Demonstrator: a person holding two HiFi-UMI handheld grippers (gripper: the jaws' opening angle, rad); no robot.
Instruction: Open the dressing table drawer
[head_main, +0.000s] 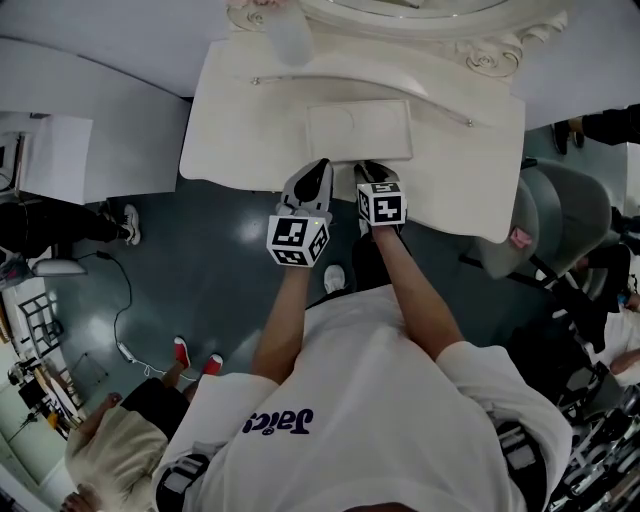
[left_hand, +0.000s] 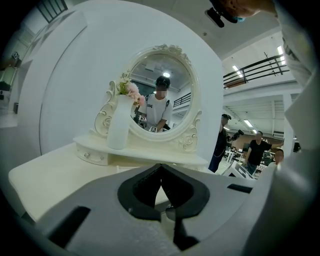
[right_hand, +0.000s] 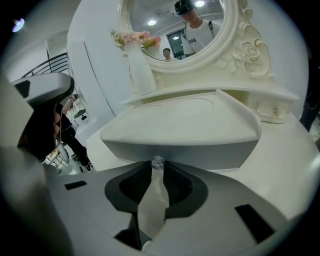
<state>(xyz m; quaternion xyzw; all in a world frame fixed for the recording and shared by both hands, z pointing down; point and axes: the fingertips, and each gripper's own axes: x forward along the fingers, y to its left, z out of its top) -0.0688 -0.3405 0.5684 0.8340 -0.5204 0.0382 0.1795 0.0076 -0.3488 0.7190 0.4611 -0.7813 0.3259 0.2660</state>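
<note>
Matte grey right tongs on round clear knob, curved cream drawer

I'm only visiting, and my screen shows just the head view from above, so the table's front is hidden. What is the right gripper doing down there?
Observer: The right gripper is closed on a small clear knob on the drawer front.
Operator: And the left one?
Observer: The left gripper has its tips together, with nothing between them.
Operator: What does the mirror show?
Observer: The oval mirror reflects the person, who wears a white shirt and bends over the table.
</note>
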